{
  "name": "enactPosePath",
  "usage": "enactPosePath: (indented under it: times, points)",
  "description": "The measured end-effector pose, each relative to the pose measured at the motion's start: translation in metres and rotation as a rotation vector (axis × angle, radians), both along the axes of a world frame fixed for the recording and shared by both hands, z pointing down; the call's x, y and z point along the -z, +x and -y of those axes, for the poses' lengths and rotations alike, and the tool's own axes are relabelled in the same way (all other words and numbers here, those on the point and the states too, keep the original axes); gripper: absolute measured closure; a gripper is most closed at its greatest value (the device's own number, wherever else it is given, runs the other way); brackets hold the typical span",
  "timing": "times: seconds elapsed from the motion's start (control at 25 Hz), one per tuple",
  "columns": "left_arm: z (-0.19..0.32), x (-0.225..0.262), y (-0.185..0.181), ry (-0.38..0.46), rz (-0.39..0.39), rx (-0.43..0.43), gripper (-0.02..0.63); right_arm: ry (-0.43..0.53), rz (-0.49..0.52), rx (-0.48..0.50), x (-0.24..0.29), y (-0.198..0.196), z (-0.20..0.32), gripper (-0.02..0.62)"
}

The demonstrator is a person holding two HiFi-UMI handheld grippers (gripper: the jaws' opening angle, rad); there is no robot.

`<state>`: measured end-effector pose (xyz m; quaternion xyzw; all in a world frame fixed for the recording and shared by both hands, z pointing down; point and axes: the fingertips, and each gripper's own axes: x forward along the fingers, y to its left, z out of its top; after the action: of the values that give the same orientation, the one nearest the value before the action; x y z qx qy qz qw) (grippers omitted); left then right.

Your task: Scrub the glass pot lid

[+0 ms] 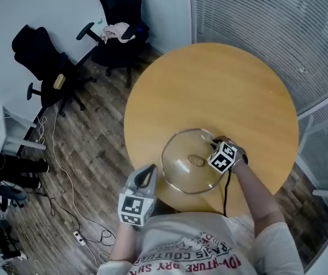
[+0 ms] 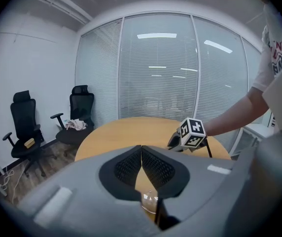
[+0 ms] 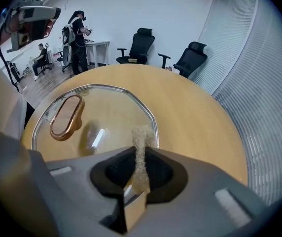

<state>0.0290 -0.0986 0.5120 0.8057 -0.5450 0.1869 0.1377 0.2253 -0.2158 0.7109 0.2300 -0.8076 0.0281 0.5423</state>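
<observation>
Right gripper view: right tool [image 3: 140, 151] pinches scrubber [image 3: 142, 135] over glass lid [image 3: 106, 107].

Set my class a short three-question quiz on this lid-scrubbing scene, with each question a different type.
1. Fill in: the right gripper is shut on a tan ____.
2. True or false: the left gripper has its jaws wide apart.
3. Where does the glass pot lid lie? A) on a round wooden table B) in a sink C) on a stove

Key: 1 scrub pad; 2 false; 3 A.
</observation>
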Motion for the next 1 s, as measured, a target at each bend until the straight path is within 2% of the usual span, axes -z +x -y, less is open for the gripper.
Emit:
enactPosePath:
  times: [0.12,0.32,0.52,1.0]
  points:
    - [-0.002,0.004,0.009,0.014,0.003,-0.015,0.597,-0.009,-0.011,-0.015,0.001,0.007,-0.01,0.538]
    - [0.003,0.004,0.028,0.026,0.001,-0.088,0.597,-0.015,0.0,-0.075,0.001,0.018,-0.023,0.538]
    - [0.006,0.002,0.034,0.029,-0.021,-0.133,0.597,-0.017,0.005,-0.133,0.002,0.026,-0.044,0.538]
    - [0.018,0.0,0.036,0.011,-0.056,-0.316,0.597,-0.02,0.001,-0.32,0.005,0.032,-0.088,0.538]
